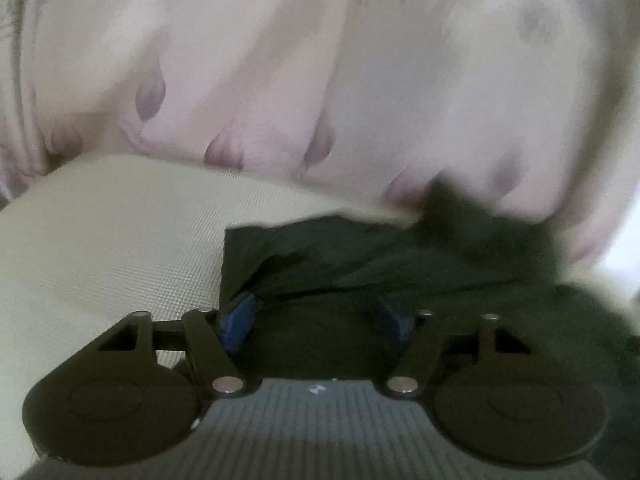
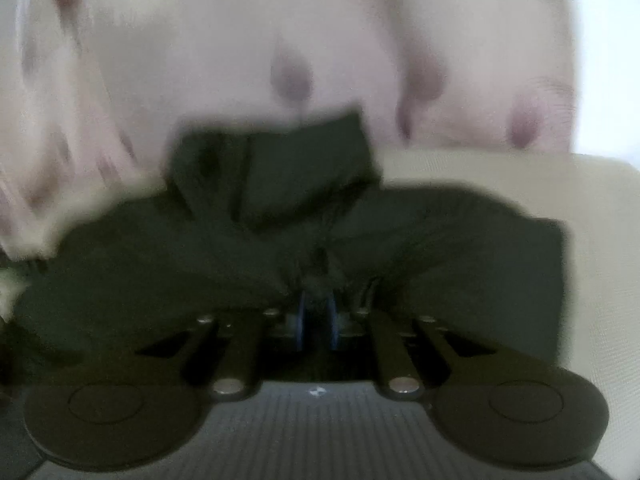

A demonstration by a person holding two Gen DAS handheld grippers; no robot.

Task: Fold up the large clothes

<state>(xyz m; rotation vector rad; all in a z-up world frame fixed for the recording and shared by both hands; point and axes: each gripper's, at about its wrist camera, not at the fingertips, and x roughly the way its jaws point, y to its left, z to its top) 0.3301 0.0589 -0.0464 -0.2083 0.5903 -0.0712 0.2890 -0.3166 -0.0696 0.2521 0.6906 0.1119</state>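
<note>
The right gripper [image 2: 316, 312] has its 2 blue pads [image 2: 301, 320] drawn nearly together, and a bunched fold of the dark green garment [image 2: 168, 264] is pinched between them. From that pinch the cloth fans out to both sides in creases, and a thicker folded part of it rises just beyond the fingertips. The view is blurred, so finer detail of the fabric cannot be told.

The left gripper [image 1: 316, 320] stands with its 2 blue pads [image 1: 238, 320] wide apart. The dark green garment [image 1: 340, 264] lies between and under them, with its straight left edge just beside the left pad. Whether either pad presses on the cloth cannot be told; the jaws look parted around it rather than clamped.

The garment rests on a pale cream surface with a fine woven texture [image 1: 112, 240], which extends to the left in the left wrist view and shows to the right [image 2: 592, 200] in the right wrist view. Behind both, a pale pink fabric with mauve drop-shaped marks [image 1: 280, 80] hangs in soft folds and meets the far edge of the cream surface; it fills the upper part of the right wrist view [image 2: 224, 40] as well. The far end of the garment reaches up against this pink fabric.
</note>
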